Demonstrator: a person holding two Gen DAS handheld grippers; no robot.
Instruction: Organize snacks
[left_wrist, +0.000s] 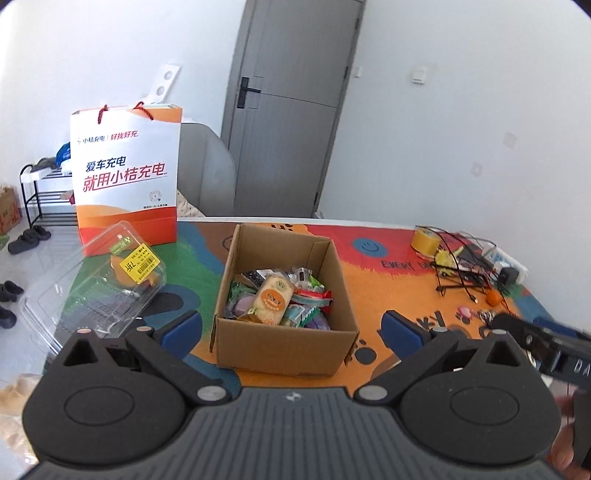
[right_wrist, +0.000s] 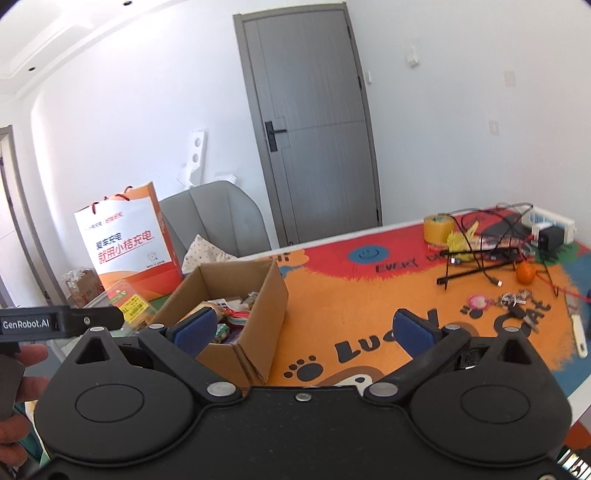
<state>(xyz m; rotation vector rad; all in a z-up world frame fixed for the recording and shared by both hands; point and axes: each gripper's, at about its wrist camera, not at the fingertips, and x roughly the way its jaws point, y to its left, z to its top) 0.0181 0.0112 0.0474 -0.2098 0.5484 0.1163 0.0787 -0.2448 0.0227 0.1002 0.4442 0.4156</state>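
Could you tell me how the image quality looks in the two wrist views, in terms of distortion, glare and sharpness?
Left wrist view: strong fisheye bending of the door, dark corner vignetting, glare on the clear clamshell; box sharp. Right wrist view: door frame and table edge curve, bright even daylight, mat print crisp, soft only near the rim.

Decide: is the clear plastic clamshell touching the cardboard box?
Apart. In the left wrist view, a strip of bare mat separates the clear plastic clamshell from the cardboard box.
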